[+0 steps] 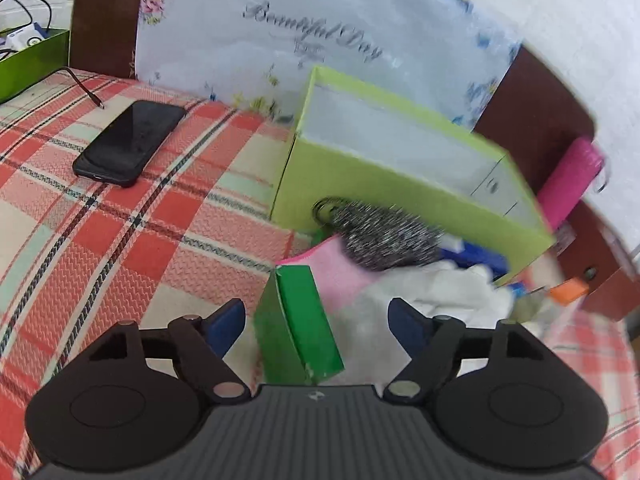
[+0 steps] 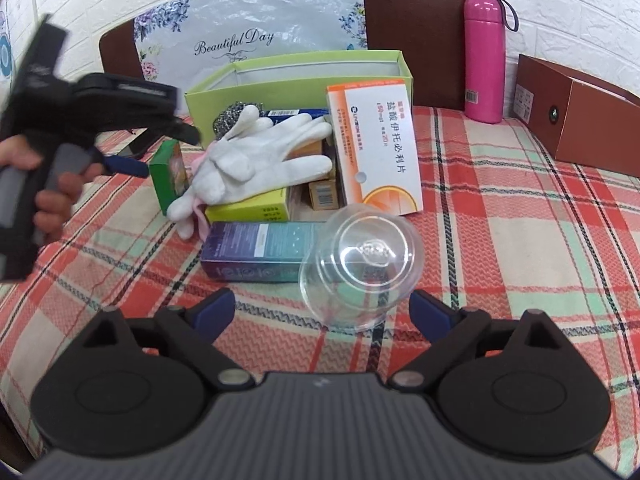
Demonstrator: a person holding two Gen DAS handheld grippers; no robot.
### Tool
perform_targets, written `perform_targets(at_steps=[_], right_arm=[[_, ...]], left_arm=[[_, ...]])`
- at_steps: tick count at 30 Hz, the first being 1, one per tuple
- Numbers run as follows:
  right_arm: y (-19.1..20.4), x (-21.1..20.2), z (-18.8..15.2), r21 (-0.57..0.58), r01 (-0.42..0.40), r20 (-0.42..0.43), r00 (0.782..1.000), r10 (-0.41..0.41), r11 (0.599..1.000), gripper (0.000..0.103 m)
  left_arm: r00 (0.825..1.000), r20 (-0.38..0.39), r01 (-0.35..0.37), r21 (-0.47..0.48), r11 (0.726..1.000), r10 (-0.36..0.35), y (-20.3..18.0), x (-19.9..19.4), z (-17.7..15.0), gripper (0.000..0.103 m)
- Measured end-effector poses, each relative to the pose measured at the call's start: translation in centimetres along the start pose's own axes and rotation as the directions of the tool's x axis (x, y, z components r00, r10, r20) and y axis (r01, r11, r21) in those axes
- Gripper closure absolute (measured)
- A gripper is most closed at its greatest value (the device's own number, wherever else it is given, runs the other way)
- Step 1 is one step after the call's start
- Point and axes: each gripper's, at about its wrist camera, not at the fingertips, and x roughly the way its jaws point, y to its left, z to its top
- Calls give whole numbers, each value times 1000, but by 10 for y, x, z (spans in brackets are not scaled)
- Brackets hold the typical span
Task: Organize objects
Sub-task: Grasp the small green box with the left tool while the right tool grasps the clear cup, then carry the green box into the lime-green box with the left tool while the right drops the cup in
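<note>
Left gripper (image 1: pixel 316 320) spread wide, straddling a small upright green cardboard box (image 1: pixel 298 328) without clamping it; box standing between the blue pads, touching neither as far as visible. Right gripper (image 2: pixel 322 312) likewise wide open and empty, hovering just short of a clear domed plastic lid (image 2: pixel 362 266) lying on the red plaid tablecloth (image 2: pixel 520 240) of the bench.

Green box: probably light, stiff enough for a firm pinch across its two broad faces, low down to stop it tipping. Clear lid: thin, slick and easily crushed, likely best nipped gently at the rim.

Behind the lid, a teal and purple carton (image 2: pixel 260 254) lying flat, then a yellow box (image 2: pixel 250 206) under a soft white knitted glove (image 2: pixel 264 156), floppy and apt to drag neighbours when lifted. Leaning beside it, a large white and orange medicine box (image 2: pixel 376 148). Further on, a steel wool scrubber (image 1: pixel 384 236), springy and snag-prone, touching the open lime-green storage box (image 1: pixel 400 184), the likely destination, toward the bench's far edge. Near the far left edge, a black phone (image 1: pixel 128 142); at the far right, a pink flask (image 2: pixel 484 56) and a brown shoebox (image 2: pixel 576 120).
</note>
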Motion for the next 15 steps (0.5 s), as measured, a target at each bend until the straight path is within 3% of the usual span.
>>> perform_targets(at_steps=[2, 5, 12, 14, 15], right_arm=[[-1, -3, -1, 0, -2, 5, 1000, 2, 1000, 12], [-5, 1, -2, 5, -10, 1, 1000, 10, 1000, 15], [-5, 9, 2, 1, 4, 2, 1000, -4, 1000, 25], [-5, 8, 2, 0, 10, 13, 1000, -10, 1000, 30], [-5, 8, 3, -3, 15, 18, 1000, -15, 1000, 33]], left_arm=[[999, -37, -23, 2, 1000, 23, 10, 5, -4, 40], [999, -48, 15, -63, 998, -18, 33, -7, -15, 41], [1000, -23, 13, -21, 1000, -13, 40, -22, -22, 42], [999, -39, 23, -27, 999, -24, 42, -15, -20, 58], [998, -44, 44, -41, 998, -46, 44, -13, -20, 58]])
